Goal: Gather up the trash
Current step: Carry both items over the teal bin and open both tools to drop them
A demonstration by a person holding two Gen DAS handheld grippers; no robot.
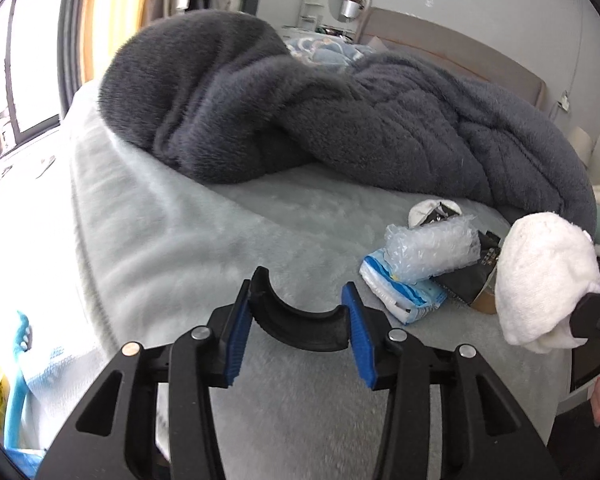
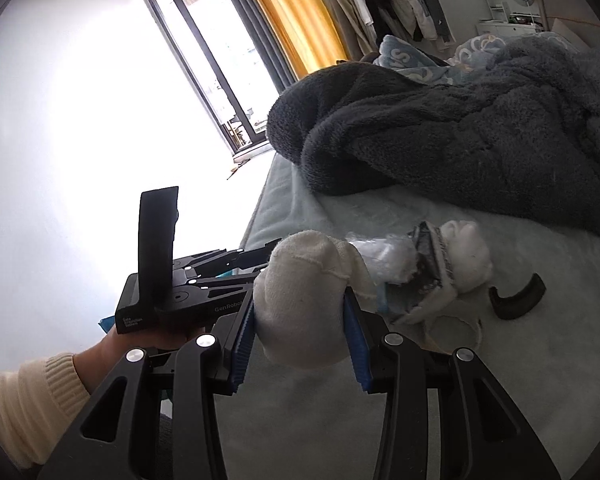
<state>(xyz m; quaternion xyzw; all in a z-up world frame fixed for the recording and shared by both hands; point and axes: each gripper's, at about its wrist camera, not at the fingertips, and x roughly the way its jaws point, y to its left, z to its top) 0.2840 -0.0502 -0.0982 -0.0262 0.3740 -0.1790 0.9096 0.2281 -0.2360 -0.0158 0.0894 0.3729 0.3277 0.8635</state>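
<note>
— Jaws first: how do they stand?

— Right gripper [image 2: 300, 322] is closed on a white sock [image 2: 304, 300], the blue pads pressed into its soft knit from both sides; its long axis runs away from the camera, toe end bulging past the tips. Left gripper [image 1: 298, 316] grips a curved black plastic piece [image 1: 300, 326], a rigid half-ring spanning the pads.

— And the rest of the trash?

— On the pale fleece bed cover [image 1: 180, 240], at about two o'clock from the left jaws, nearer the right hand I'd judge: crinkly bubble wrap [image 1: 432, 252] atop a glossy blue-white packet [image 1: 400, 296], dark foil wrapper [image 1: 476, 276] beside it; another white sock [image 2: 468, 256] beyond; a second black curved piece [image 2: 518, 298] at three o'clock in the right view.

— Further out?

— Shaggy grey blanket [image 1: 300, 112] heaped at twelve.
</note>
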